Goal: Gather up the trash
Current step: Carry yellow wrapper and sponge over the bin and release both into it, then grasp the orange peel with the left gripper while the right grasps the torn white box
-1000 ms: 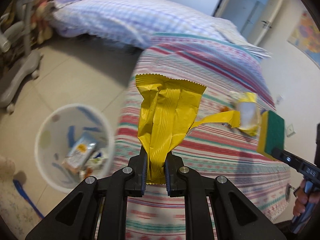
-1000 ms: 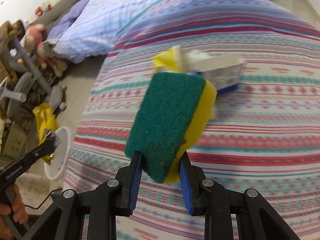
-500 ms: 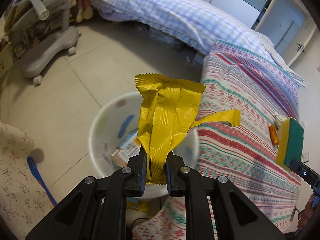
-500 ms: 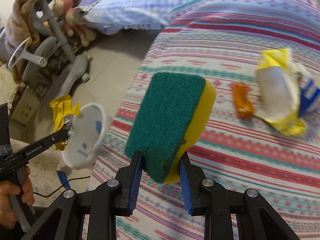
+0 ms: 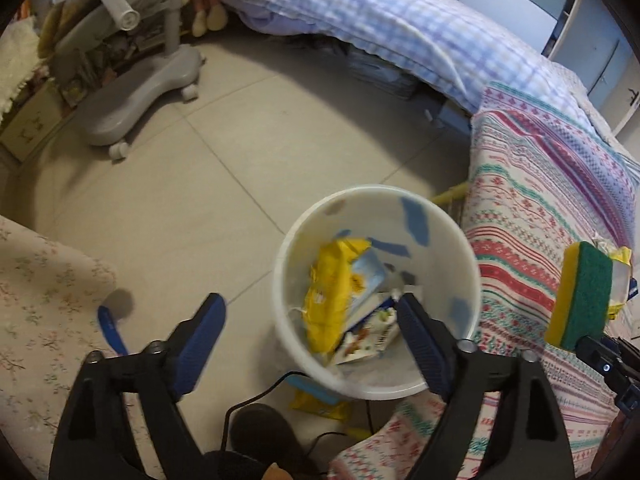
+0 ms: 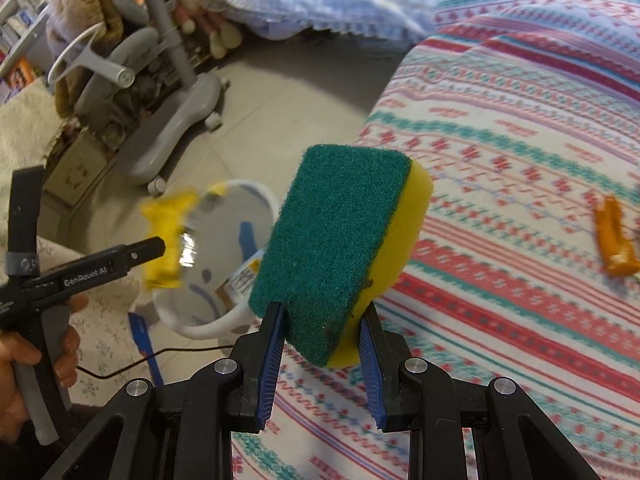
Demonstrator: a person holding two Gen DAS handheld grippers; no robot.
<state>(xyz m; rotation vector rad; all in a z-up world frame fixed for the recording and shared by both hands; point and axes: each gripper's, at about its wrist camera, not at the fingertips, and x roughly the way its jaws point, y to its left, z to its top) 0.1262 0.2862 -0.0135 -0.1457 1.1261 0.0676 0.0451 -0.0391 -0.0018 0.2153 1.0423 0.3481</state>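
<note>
My left gripper (image 5: 310, 312) is open and empty above the white bin (image 5: 460, 236) on the floor. The yellow wrapper (image 5: 328, 300) lies inside the bin among other packets. In the right wrist view the wrapper (image 6: 168, 236) shows blurred at the bin's (image 6: 256, 196) rim, by the left gripper's tip. My right gripper (image 6: 324, 328) is shut on a green and yellow sponge (image 6: 340, 240) and holds it over the striped bed's edge. The sponge also shows in the left wrist view (image 5: 584, 296). An orange scrap (image 6: 614, 240) lies on the bedcover.
The striped bedcover (image 5: 540, 184) is right of the bin. A grey wheeled chair base (image 5: 140, 92) stands on the tiled floor at the far left. A floral cloth (image 5: 44, 300) lies at the left. A black cable (image 5: 256, 396) and a yellow packet (image 5: 320, 404) lie beside the bin.
My left gripper opened and let go of the yellow wrapper, which dropped into the bin. The right gripper swung left with the sponge towards the bed's edge.
</note>
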